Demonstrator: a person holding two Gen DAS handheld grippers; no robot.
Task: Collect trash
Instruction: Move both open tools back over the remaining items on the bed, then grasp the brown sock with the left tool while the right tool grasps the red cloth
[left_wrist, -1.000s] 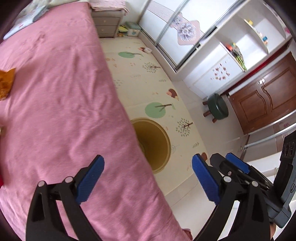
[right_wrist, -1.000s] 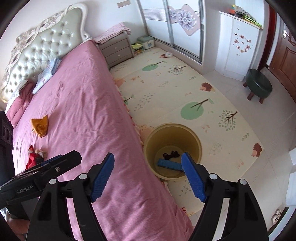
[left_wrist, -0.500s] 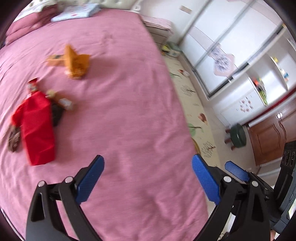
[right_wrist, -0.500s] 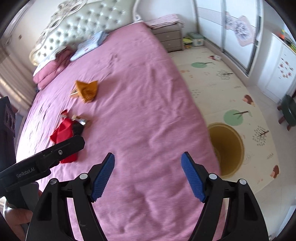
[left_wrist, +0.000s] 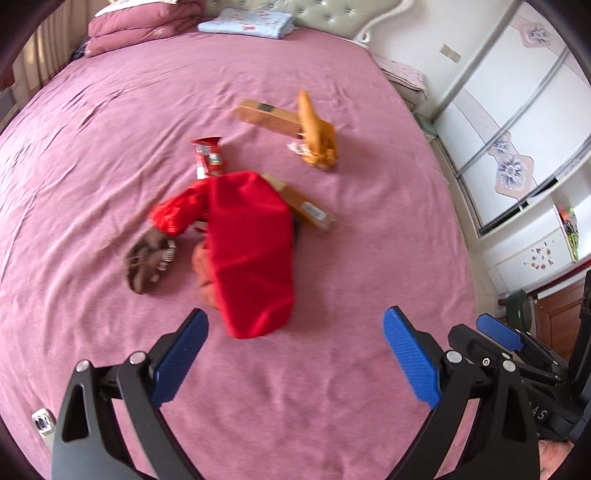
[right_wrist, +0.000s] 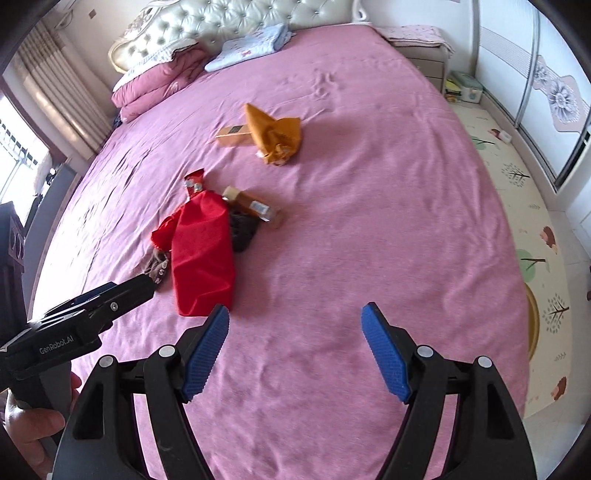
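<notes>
Pink bedspread (right_wrist: 369, 229), tufted headboard (right_wrist: 207, 22), folded pink quilt (right_wrist: 155, 88), light-blue folded cloth (right_wrist: 251, 46), patterned floor mat (right_wrist: 524, 206)

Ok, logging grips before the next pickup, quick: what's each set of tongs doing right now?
Left tongs: open, holding nothing.
Right tongs: open, holding nothing.

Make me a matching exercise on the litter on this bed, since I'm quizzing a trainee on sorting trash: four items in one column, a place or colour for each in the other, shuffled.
Items:
1. red bag
2. orange bag
3. brown wrapper
4. tan box

Descriptions:
A. nearest the headboard, lying across a flat cardboard box
B. largest piece, closest to both grippers
C. sticking out from under the red bag's far side
D. dark crumpled piece, left of the red bag

Pairs: 1-B, 2-A, 3-D, 4-C
</notes>
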